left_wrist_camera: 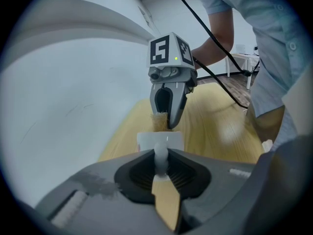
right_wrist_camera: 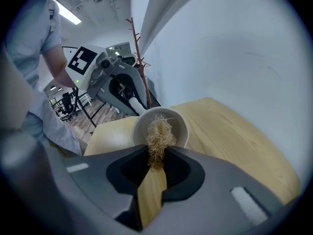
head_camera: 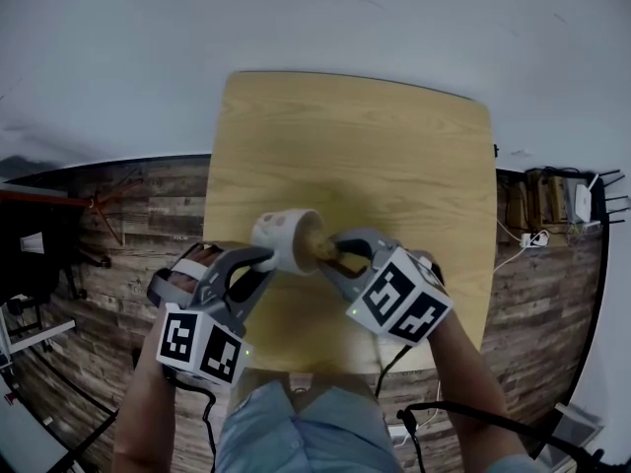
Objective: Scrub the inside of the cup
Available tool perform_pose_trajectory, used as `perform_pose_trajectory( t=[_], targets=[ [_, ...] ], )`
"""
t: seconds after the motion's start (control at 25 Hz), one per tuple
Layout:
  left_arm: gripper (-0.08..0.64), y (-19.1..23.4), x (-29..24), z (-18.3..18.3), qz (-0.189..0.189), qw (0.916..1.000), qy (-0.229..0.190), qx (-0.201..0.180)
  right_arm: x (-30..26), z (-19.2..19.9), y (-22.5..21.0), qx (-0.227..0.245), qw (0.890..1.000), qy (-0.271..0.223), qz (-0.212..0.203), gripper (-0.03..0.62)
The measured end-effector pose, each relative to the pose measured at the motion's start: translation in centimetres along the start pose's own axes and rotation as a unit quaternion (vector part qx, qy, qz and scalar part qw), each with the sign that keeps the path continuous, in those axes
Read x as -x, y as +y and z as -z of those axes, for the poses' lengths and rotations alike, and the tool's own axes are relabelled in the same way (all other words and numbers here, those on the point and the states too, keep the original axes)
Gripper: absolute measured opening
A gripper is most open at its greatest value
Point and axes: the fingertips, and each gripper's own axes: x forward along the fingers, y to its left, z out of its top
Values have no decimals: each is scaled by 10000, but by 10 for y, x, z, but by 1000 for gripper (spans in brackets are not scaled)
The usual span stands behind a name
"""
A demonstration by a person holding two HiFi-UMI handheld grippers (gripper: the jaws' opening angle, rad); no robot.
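Now left tongs [left_wrist_camera: 160,160] grip cup [head_camera: 281,233], scrubber [right_wrist_camera: 159,136] inside.

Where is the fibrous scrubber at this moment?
In the right gripper view, the fibrous scrubber is clamped in the right gripper, its tip inside the mouth of the white cup, which the left gripper holds over the wooden table.

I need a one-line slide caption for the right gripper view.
The right gripper holds a tan fibrous scrubber inside the white cup, which the left gripper grips by its handle.
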Motion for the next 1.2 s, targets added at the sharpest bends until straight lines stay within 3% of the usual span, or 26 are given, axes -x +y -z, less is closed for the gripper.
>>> perform_pose_trajectory(
  t=[0.24, 0.6, 1.2],
  targets=[
    [72, 3, -1, -1, -31, 9999, 3, -108, -9, -1, 7, -787, 9954, -86, -540, 71],
    [73, -9, 0, -2, 29, 9997, -12, -261, -22, -17, 12, -1721, 9764, -846, -994, 71],
    [72, -3, 3, 10, -104, 9994, -219, 243, 20, -44, -9, -2211, 9590, -1759, -243, 71]
  ],
)
